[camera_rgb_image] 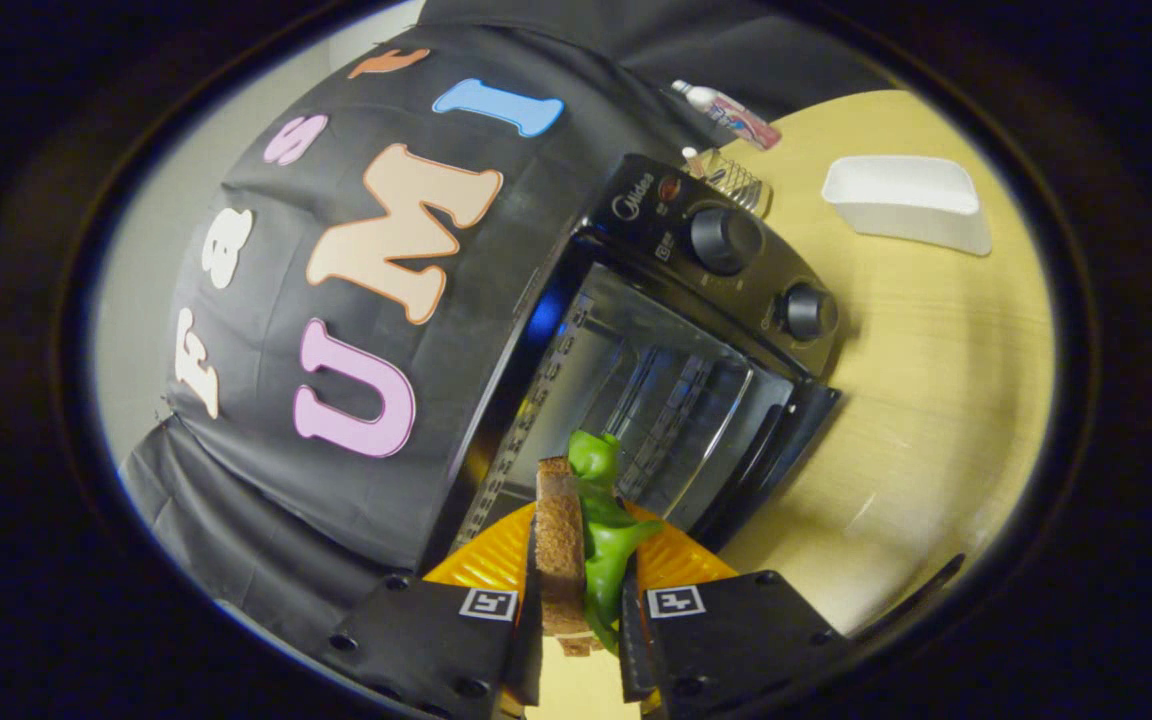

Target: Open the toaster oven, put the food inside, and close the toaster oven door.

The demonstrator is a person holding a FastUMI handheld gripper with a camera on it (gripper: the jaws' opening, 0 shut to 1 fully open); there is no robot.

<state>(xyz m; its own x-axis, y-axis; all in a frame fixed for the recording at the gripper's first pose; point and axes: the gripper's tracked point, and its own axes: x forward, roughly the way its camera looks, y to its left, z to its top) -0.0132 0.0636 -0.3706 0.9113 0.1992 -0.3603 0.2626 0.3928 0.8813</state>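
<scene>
Between the fingers of the gripper (581, 600): sandwich (576, 540), bread and green leaf, clamped edgewise on both sides for carrying. Just beyond: toaster oven (656, 340), door (776, 450) swung open to receive it, cavity apparently bare. Placement pending.

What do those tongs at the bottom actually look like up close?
The tongs are two broad, flat plates side by side, each studded with small round screws along its edges. Each plate carries a square black-and-white coded marker near its inner corner. No cables or sleeve are visible.
</scene>
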